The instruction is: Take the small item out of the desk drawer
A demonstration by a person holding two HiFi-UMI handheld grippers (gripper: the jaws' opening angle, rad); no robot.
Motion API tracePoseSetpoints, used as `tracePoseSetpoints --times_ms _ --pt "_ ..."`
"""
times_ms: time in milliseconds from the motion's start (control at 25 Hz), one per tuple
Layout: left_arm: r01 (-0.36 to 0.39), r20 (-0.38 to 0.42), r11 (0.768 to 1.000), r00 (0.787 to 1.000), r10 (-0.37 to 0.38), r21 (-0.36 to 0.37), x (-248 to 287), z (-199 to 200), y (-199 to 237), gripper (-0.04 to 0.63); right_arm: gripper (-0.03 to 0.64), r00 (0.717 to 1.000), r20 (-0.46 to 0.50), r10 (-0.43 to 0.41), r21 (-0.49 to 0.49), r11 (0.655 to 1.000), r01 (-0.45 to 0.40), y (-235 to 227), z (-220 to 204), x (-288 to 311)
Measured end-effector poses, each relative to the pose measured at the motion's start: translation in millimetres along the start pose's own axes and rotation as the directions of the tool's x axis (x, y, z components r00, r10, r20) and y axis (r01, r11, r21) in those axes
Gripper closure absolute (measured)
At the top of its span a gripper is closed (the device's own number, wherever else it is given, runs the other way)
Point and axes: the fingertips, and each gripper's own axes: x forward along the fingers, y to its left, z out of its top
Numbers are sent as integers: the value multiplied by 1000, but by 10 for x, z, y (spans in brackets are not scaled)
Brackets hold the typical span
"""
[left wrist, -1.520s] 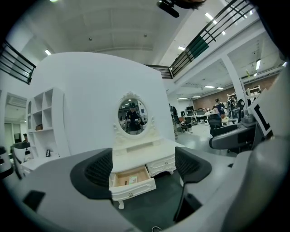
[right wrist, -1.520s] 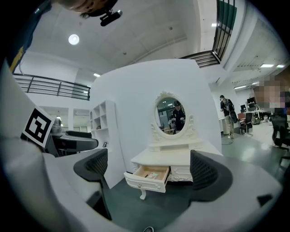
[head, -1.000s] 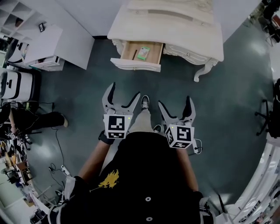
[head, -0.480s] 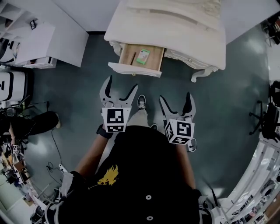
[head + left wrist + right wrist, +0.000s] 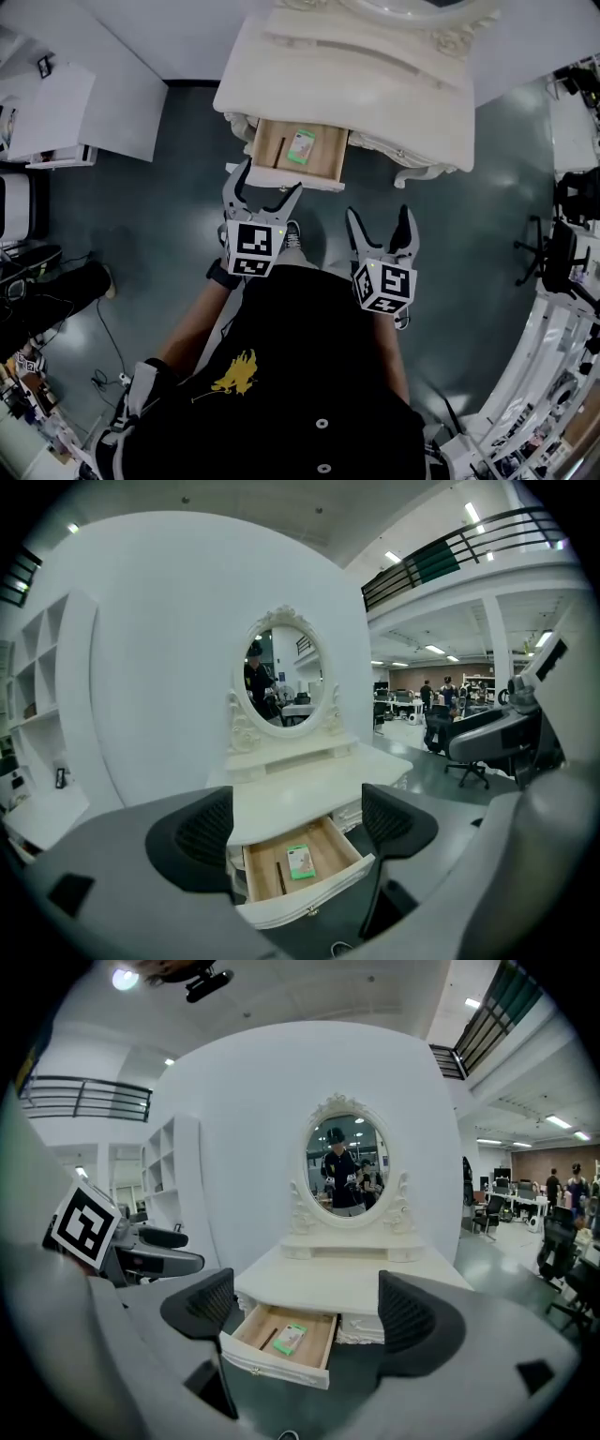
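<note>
Right now the packet (image 5: 301, 147), green and white, lies flat on the wooden bottom of the open drawer (image 5: 270, 148), in its right half. A thin dark stick (image 5: 279, 877) lies to its left, apart from it. The drawer is pulled out from the left part of the white desk (image 5: 347, 94), which has an oval mirror (image 5: 345, 1162) at its back. The left gripper (image 5: 272, 174) hovers just short of the drawer's front, jaws spread wide and gripping nothing; the drawer and packet show beyond them. The right gripper (image 5: 378, 214) hangs nearer the person and to the right, over the dark floor (image 5: 187, 187), apart from the drawer. Its jaws stand wide but are closing, with nothing between the pads. Neither gripper touches the packet
</note>
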Motion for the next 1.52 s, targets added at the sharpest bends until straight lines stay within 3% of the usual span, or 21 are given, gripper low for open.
tracePoseSetpoints --times_ms 440,680,840,960,1080,1360,1520 --pt "75 -60 996 995 -77 -40 637 -172 345 166 176 995 -93 -47 -24 999 45 74 12 589" --pt "88 -108 996 990 -89 -12 987 -233 312 166 196 988 -152 19 -30 999 -24 78 -126 940" --pt "86 -174 996 981 -89 -24 1355 -335 318 166 212 984 -163 65 -70 995 -78 -70 32 1323" --pt "91 -238 995 966 -101 -50 1672 -463 298 166 234 981 -177 73 -77 993 -88 -282 125 1613" --pt "116 -289 990 948 -135 -82 2015 -606 237 166 307 979 -195 58 -66 995 -72 -552 118 1880" --pt "166 -385 983 905 -183 -78 2631 -1042 37 166 316 965 -258 54 -62 995 -72 -965 6 2086" --pt "176 -459 968 856 -240 -178 3012 -1575 -130 166 324 957 -290 28 -58 997 -47 -1250 -115 2100"
